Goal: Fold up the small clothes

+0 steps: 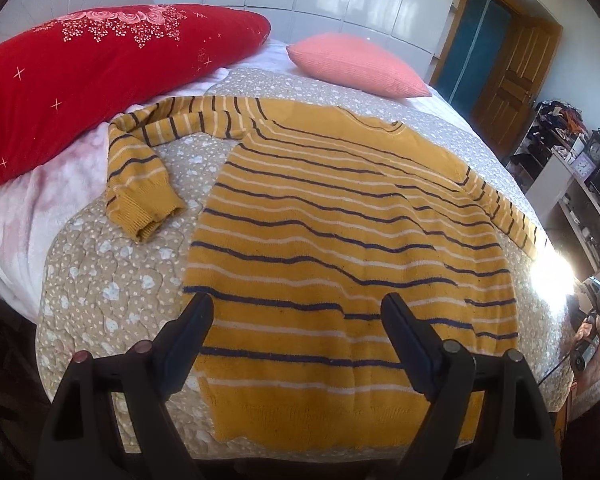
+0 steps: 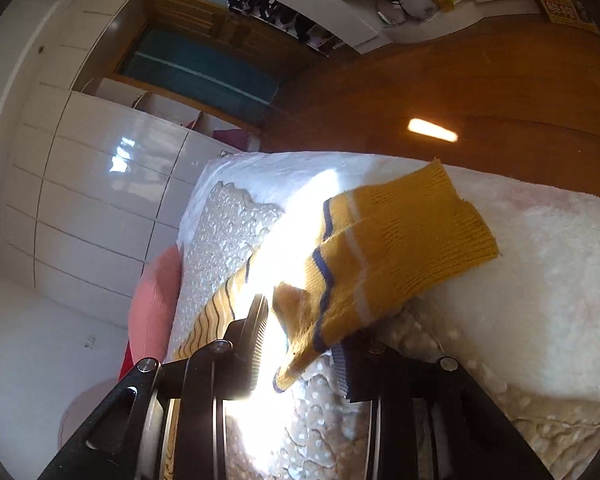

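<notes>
A mustard-yellow sweater with navy and white stripes lies flat on the bed, hem toward me. Its left sleeve is bent, cuff lying on the quilt. My left gripper is open and empty, hovering over the lower hem area. The right sleeve runs off toward the bed's right edge. In the right wrist view my right gripper has its jaws part open around the right sleeve cuff, which lies between the fingers; strong glare hides the contact.
A beige dotted quilt covers the bed. A red floral pillow and a pink pillow lie at the head. White wardrobes, a wooden door and cluttered shelves stand around. The right gripper's handle shows at the edge.
</notes>
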`<state>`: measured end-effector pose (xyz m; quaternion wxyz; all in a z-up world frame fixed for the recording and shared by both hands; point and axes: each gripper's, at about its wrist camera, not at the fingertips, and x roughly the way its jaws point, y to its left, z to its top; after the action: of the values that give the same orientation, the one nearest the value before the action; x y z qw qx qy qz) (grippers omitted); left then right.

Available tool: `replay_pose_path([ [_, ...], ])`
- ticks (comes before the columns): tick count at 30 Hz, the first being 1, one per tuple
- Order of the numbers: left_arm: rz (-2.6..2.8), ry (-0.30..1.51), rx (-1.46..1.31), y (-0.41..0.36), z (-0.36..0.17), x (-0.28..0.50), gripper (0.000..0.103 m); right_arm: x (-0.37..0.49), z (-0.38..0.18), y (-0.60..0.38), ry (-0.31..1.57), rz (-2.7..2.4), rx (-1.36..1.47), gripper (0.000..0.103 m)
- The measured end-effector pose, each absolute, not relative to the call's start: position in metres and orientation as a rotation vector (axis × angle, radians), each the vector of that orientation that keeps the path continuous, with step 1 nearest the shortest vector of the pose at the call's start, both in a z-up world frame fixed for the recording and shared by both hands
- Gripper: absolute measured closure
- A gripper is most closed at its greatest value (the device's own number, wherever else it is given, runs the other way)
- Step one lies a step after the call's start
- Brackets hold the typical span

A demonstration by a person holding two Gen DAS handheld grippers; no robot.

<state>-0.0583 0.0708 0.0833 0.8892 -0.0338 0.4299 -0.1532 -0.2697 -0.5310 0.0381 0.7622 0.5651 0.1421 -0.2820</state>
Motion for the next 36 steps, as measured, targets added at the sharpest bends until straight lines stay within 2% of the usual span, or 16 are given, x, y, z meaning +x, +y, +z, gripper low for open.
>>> replay_pose_path([
  [1, -0.318, 0.890, -0.076, 0.072, 0.083, -0.058, 0.018, -0.262, 0.041, -0.534, 0.354, -0.638, 1.187, 0.079],
  [3, -0.321, 0.902, -0.104, 0.079, 0.081, -0.056, 0.018, -0.247, 0.051, -0.531, 0.443, -0.680, 1.081, 0.092],
  [5, -0.329, 0.914, -0.137, 0.087, 0.083, -0.055, 0.018, -0.224, 0.078, -0.522, 0.471, -0.652, 1.006, 0.096],
  [10, -0.343, 0.849, -0.182, 0.113, 0.091, -0.057, 0.018, -0.111, 0.157, -0.450, 0.501, -0.441, 0.792, 0.096],
  [14, -0.301, 0.828, -0.196, 0.140, 0.087, -0.056, 0.018, -0.005, 0.174, -0.352, 0.569, -0.212, 0.683, 0.096],
  [17, -0.257, 0.843, -0.243, 0.170, 0.078, -0.055, 0.018, 0.061, 0.153, -0.274, 0.656, -0.056, 0.633, 0.096],
  [22, -0.178, 0.865, -0.340, 0.218, 0.062, -0.056, 0.018, 0.153, 0.081, -0.160, 0.858, 0.100, 0.472, 0.097],
  [25, -0.150, 0.876, -0.378, 0.238, 0.054, -0.058, 0.018, 0.185, 0.040, -0.127, 0.941, 0.113, 0.381, 0.096],
  [28, -0.151, 0.876, -0.411, 0.249, 0.049, -0.059, 0.018, 0.193, 0.037, -0.096, 0.945, 0.082, 0.263, 0.081],
  [30, -0.156, 0.875, -0.429, 0.253, 0.044, -0.057, 0.018, 0.193, 0.042, -0.085, 0.942, 0.107, 0.216, 0.054],
  [31, -0.159, 0.876, -0.435, 0.254, 0.042, -0.057, 0.018, 0.194, 0.044, -0.077, 0.938, 0.116, 0.183, 0.049],
  [32, -0.162, 0.878, -0.444, 0.257, 0.041, -0.057, 0.018, 0.194, 0.046, -0.068, 0.932, 0.127, 0.141, 0.045],
  [36, -0.165, 0.869, -0.486, 0.263, 0.039, -0.059, 0.018, 0.194, 0.054, -0.030, 0.927, 0.194, 0.021, 0.043],
])
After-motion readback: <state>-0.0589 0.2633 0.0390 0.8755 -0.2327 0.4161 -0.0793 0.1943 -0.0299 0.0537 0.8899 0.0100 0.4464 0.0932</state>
